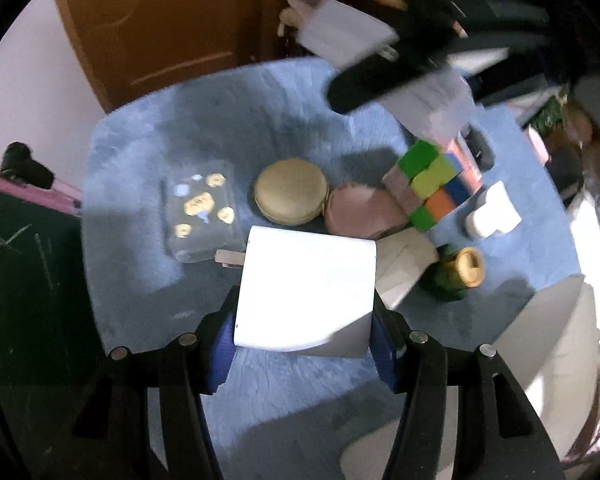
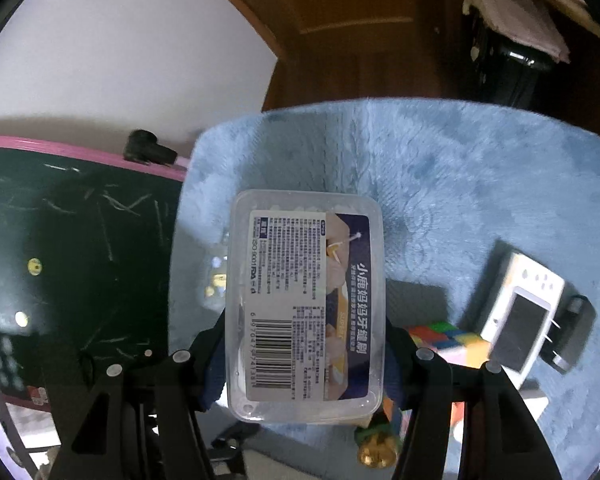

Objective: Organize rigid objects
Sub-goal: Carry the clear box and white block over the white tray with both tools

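I have the left tool (image 1: 304, 344) clamped on the white charger (image 1: 306, 292) and the right tool (image 2: 304, 360) clamped on the clear floss box (image 2: 305, 312), both held above the blue mat (image 1: 220, 120). By my reckoning the sorting is only partly done (no finished grouping shows): the cube (image 1: 430, 184), two round tins (image 1: 290, 192), the clear case (image 1: 200, 212), a white bottle (image 1: 494, 212) and a green figure (image 1: 458, 272) lie loose on the mat. Both held items have yet to be placed.
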`<state>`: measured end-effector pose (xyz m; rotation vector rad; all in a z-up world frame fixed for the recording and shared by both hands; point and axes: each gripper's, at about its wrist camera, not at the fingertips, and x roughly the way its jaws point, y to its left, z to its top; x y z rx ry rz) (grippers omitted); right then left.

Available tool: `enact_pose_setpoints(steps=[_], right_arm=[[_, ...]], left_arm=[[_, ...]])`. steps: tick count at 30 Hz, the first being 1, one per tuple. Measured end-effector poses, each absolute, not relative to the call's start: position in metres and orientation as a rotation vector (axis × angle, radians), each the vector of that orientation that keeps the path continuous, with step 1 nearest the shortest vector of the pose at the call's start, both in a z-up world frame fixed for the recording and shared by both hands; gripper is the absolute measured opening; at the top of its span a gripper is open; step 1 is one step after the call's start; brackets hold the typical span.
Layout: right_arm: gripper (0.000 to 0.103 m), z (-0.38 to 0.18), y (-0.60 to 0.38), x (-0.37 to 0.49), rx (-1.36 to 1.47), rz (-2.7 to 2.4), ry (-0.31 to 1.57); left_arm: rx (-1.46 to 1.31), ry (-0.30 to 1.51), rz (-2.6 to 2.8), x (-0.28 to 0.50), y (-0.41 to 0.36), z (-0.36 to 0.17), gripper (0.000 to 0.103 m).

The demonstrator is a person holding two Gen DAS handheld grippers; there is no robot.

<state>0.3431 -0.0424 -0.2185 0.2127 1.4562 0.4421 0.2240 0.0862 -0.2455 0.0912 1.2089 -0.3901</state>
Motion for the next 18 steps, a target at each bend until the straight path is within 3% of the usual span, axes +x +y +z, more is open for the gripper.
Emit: enact_pose_setpoints(steps=[11, 18], right_arm=[[0.062, -0.126, -0.093, 0.262, 0.22, 0.473, 1.32], [0.062, -0.07, -0.124, 0.184, 0.148, 0.473, 1.223]], left_arm=[[0.046, 1.013, -0.337, 0.155, 0.084, -0.107, 0.06], [0.008, 0.971, -0.3, 0.106, 0.069, -0.053, 0.06]])
